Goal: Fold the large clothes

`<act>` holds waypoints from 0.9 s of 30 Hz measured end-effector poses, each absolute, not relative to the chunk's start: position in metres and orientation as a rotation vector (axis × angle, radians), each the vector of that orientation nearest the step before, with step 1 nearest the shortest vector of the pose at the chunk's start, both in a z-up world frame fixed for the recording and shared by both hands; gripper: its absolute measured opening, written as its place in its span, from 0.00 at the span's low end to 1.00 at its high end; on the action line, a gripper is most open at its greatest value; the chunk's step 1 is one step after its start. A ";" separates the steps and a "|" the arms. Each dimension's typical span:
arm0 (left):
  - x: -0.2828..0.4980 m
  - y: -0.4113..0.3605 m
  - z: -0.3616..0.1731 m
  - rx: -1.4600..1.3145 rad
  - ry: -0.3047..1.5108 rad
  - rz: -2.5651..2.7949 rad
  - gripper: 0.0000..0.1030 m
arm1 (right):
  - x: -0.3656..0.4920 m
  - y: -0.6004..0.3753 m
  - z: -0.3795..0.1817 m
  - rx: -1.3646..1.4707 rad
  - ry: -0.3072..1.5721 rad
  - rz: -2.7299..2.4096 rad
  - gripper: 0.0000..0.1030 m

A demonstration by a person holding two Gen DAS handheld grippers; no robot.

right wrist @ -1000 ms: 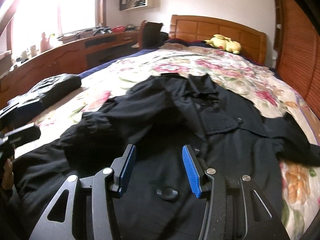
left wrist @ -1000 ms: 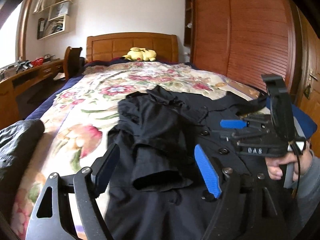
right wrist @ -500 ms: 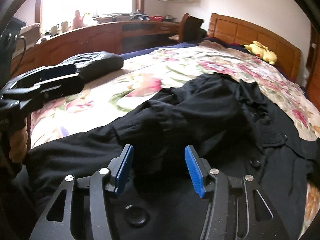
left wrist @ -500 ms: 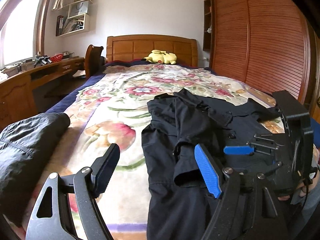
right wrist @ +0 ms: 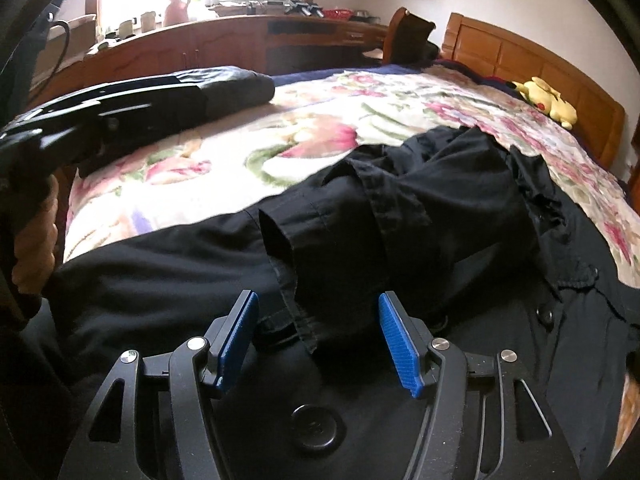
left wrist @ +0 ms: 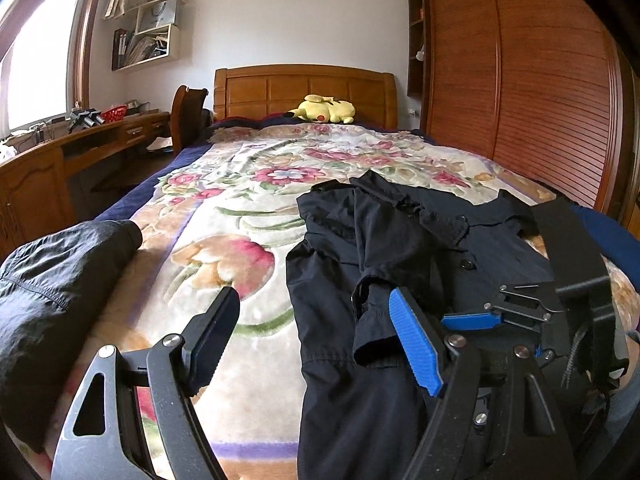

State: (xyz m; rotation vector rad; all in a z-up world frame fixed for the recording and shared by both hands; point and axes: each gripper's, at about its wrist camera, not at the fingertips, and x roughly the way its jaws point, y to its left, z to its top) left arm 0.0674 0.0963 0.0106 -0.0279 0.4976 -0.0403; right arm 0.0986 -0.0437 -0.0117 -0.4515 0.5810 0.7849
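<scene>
A large black buttoned coat (left wrist: 400,248) lies spread on the floral bedspread (left wrist: 248,184), one sleeve folded over its front with the cuff (left wrist: 372,320) toward me. My left gripper (left wrist: 316,340) is open and empty, above the coat's left edge near the bed's foot. My right gripper (right wrist: 318,340) is open, its jaws either side of the sleeve cuff (right wrist: 296,248), not closed on it. The right gripper also shows in the left wrist view (left wrist: 520,312). The left gripper's body shows in the right wrist view (right wrist: 100,120).
A folded dark garment (left wrist: 52,280) lies on the bed's left side. A yellow plush toy (left wrist: 324,109) sits by the wooden headboard (left wrist: 304,88). A desk (left wrist: 60,160) and chair (left wrist: 188,116) stand left; a wooden wardrobe (left wrist: 540,88) stands right.
Both grippers have drawn back toward the foot of the bed and swung left. The right gripper now frames the sleeve cuff. Both stayed open.
</scene>
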 end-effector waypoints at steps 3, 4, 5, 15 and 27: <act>0.067 0.095 0.011 -0.025 0.499 -0.040 0.76 | 0.103 -0.042 -0.012 -0.440 0.596 0.782 0.62; 0.067 0.095 0.010 -0.026 0.498 -0.040 0.76 | 0.105 -0.041 -0.012 -0.438 0.601 0.780 0.62; 0.068 0.095 0.011 -0.027 0.499 -0.041 0.76 | 0.106 -0.041 -0.013 -0.437 0.605 0.776 0.61; 0.063 0.093 0.008 -0.035 0.491 -0.050 0.76 | 0.111 -0.047 -0.006 -0.401 0.575 0.744 0.17; 0.052 0.088 0.012 -0.111 0.439 -0.115 0.76 | 0.095 -0.136 0.035 -0.133 0.385 0.586 0.13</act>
